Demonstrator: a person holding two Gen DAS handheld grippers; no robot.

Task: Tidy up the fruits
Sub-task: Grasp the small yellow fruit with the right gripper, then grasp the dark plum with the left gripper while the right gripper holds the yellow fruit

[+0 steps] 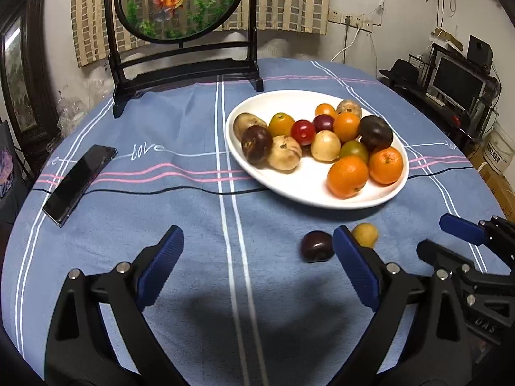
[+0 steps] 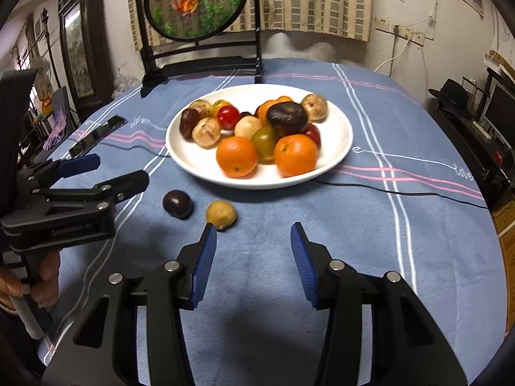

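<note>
My left hand-held gripper [image 1: 257,251] spread wide, empty, angled down at table [image 1: 180,225]. Dark round plum [image 1: 317,246] just inside its right pad, on soft blue cloth; small tan fruit [image 2: 221,215] beside. My right hand-held gripper [image 2: 252,241] part-open, empty, tan fruit just ahead-left. Beyond both: glossy white oval plate [image 2: 338,148] heaped with smooth fruits, likely destination.
</note>
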